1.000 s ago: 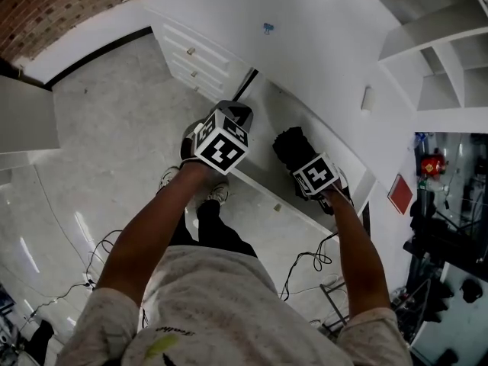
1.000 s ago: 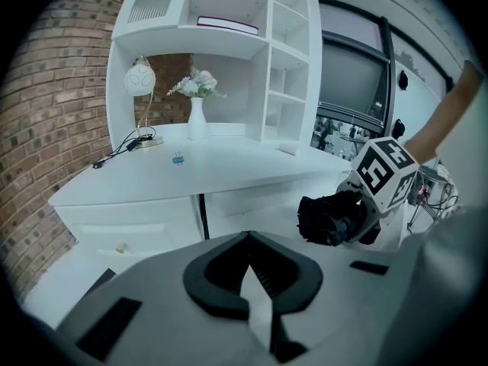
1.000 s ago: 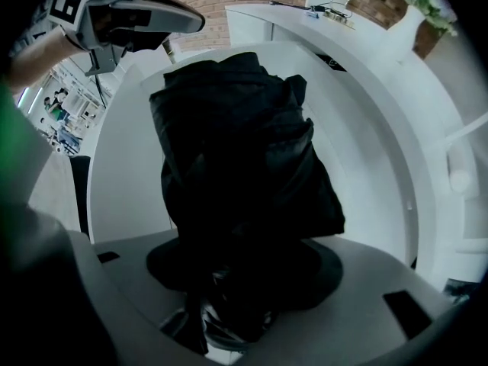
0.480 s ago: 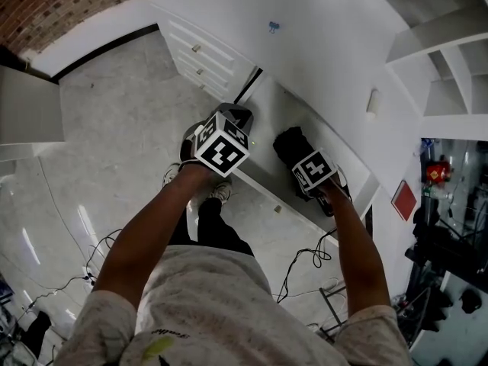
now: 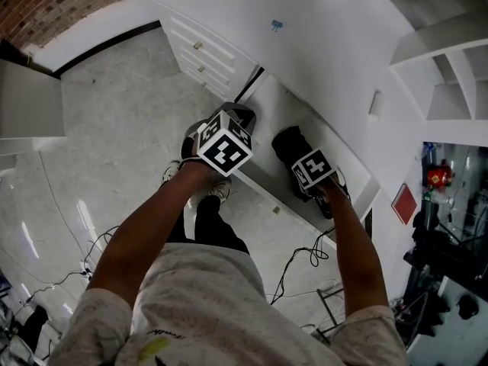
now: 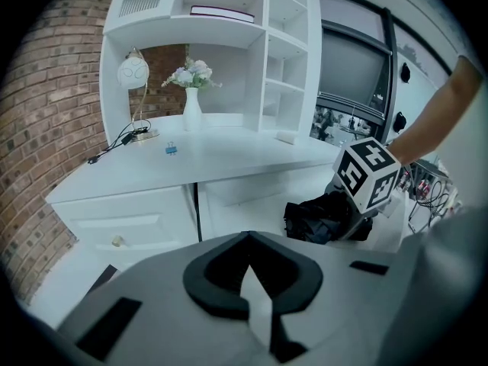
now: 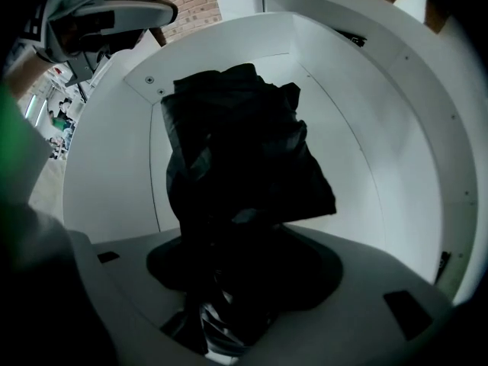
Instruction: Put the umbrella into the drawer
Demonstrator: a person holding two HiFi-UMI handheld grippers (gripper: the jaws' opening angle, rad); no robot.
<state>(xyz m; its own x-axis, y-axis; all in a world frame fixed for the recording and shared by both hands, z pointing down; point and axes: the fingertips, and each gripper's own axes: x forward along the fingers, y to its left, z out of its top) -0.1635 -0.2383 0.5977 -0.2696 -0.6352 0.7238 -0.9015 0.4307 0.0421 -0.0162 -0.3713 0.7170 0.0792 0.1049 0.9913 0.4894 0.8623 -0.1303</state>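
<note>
A folded black umbrella is held in my right gripper, whose jaws are shut on its lower end. It hangs inside the open white drawer, low over the drawer's floor. In the head view the umbrella shows as a black bundle ahead of the right gripper, within the drawer. My left gripper is held at the drawer's left end, over its front edge, jaws shut with nothing between them. From the left gripper view the umbrella lies to the right, beside the right gripper's marker cube.
The white desk top carries a lamp, a vase of flowers and a blue clip. Closed drawers stand left of the open one. Cables trail on the tiled floor by the person's feet.
Both grippers have hardly moved. The view has shifted slightly, and the umbrella stays inside the drawer in the right gripper.
</note>
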